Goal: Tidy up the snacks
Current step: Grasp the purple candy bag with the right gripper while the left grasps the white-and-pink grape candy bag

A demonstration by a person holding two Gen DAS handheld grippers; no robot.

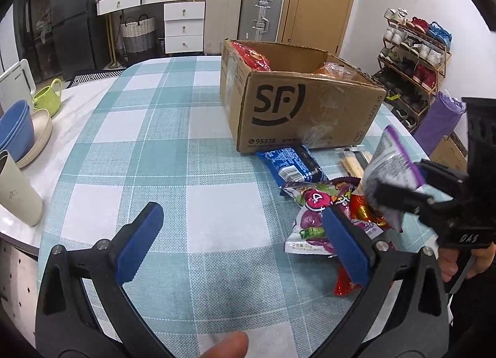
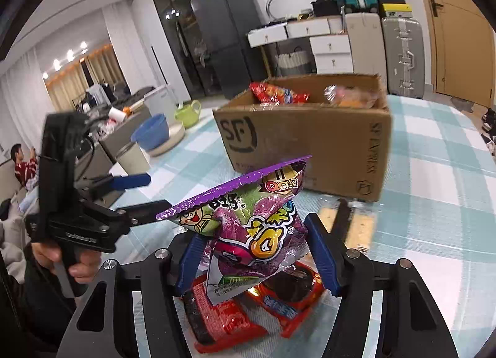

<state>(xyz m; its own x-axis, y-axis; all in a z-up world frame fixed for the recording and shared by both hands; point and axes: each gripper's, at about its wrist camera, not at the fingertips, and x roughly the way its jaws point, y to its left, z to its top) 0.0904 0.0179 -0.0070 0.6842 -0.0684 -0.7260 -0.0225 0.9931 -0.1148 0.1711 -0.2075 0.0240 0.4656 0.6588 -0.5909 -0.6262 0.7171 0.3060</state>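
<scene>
Tablecloth [image 1: 148, 140] lies bare left of cardboard box [image 1: 303, 109]; right gripper [image 2: 252, 252] clamps purple snack bag [image 2: 248, 224]; left gripper [image 1: 241, 234] gapes wide, empty.

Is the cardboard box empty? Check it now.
No: the cardboard box already holds a red snack packet and an orange one in the right wrist view.

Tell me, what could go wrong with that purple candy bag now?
The shiny purple plastic candy bag stands pinched near its bottom in the right tongs, so it may flop or slip. Carried low, it could bump the brown cardboard box wall instead of dropping in.
</scene>
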